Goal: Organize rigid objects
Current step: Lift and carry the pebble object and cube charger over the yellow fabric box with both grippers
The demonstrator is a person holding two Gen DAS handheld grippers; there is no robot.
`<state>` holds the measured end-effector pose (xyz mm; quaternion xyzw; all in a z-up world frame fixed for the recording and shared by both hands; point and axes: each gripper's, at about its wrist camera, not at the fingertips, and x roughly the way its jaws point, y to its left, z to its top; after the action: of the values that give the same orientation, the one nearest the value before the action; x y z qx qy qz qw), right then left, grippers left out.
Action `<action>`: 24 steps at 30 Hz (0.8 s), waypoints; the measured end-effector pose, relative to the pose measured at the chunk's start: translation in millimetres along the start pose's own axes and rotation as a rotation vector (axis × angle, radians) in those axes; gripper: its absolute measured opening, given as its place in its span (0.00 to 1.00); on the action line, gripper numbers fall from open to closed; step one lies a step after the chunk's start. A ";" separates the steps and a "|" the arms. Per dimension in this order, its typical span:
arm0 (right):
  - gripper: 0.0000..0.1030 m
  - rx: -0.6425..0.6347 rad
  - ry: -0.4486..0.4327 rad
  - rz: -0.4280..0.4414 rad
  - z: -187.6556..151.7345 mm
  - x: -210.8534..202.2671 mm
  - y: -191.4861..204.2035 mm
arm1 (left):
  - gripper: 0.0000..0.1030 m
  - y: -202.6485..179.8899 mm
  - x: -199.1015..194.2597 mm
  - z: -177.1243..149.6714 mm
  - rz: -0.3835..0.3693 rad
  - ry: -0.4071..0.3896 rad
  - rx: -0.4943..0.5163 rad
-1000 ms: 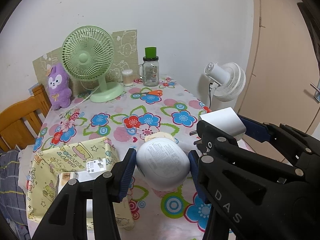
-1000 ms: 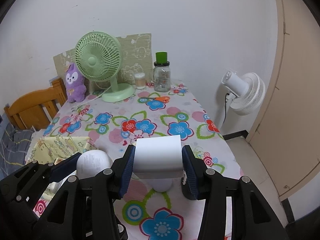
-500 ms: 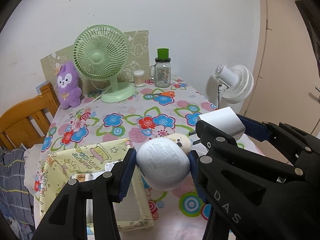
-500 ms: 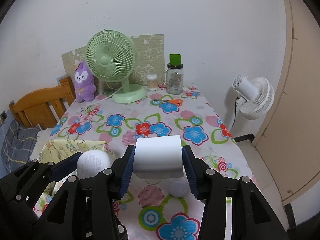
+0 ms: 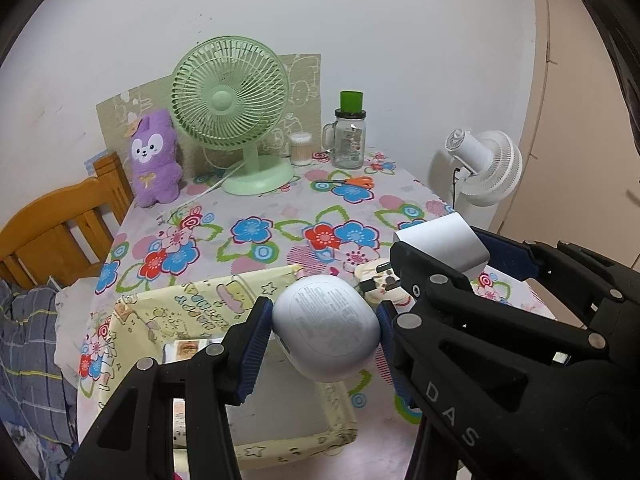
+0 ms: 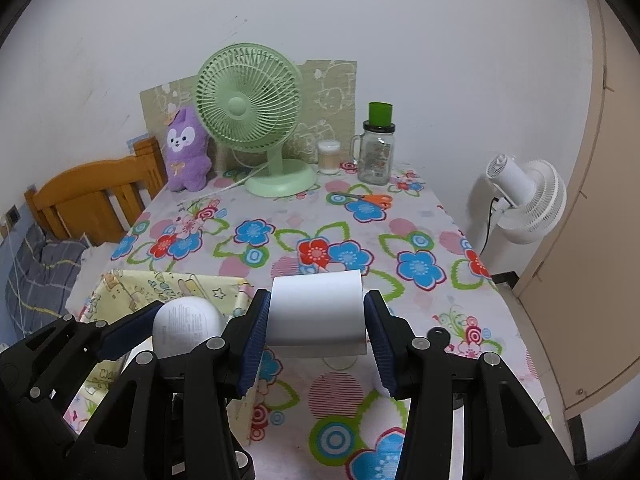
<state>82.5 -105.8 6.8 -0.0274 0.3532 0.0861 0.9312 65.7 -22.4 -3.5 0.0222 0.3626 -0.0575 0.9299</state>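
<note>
The step in hand looked like carrying 2 held things to the yellow cloth bin [image 5: 224,300], and doing it well probably meant bringing each one over the bin's open mouth, at about 7 o'clock on the flowered table [image 5: 280,216], and lowering it low inside before letting go, since a drop from height could bounce a hard thing off the soft rim; the 2 tools sat close together, so emptying them 1 at a time seemed wise. The bin held at least 1 small printed packet [image 5: 192,350] already. The left gripper [image 5: 322,330] was clamped on a rounded white case [image 5: 326,326], its blue pads pressing both sides, and the case hung above the bin's 3 o'clock edge, not yet inside. The right gripper [image 6: 316,320] was clenched on a white block-shaped charger [image 6: 318,312], which hung over bare tablecloth just at 3 o'clock of the bin. In the left wrist view, metal plug prongs [image 5: 384,270] showed beside that charger. A small cream object [image 5: 378,278] lay on the table beneath, too hidden to identify.
</note>
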 end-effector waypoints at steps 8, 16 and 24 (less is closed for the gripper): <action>0.49 -0.022 0.013 0.026 -0.5 8.4 25.2 | 0.53 24.8 -0.2 -7.2 0.023 0.009 -0.014; 0.49 -0.045 0.035 0.063 -4.4 20.2 49.6 | 0.53 46.0 1.8 -17.8 0.054 0.028 -0.033; 0.49 -0.062 0.061 0.090 -8.1 32.5 68.6 | 0.53 65.0 6.8 -25.7 0.066 0.053 -0.054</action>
<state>88.8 -34.6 -20.1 -0.0429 0.3796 0.1381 0.9138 61.4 43.7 -27.0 0.0106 0.3877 -0.0164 0.9216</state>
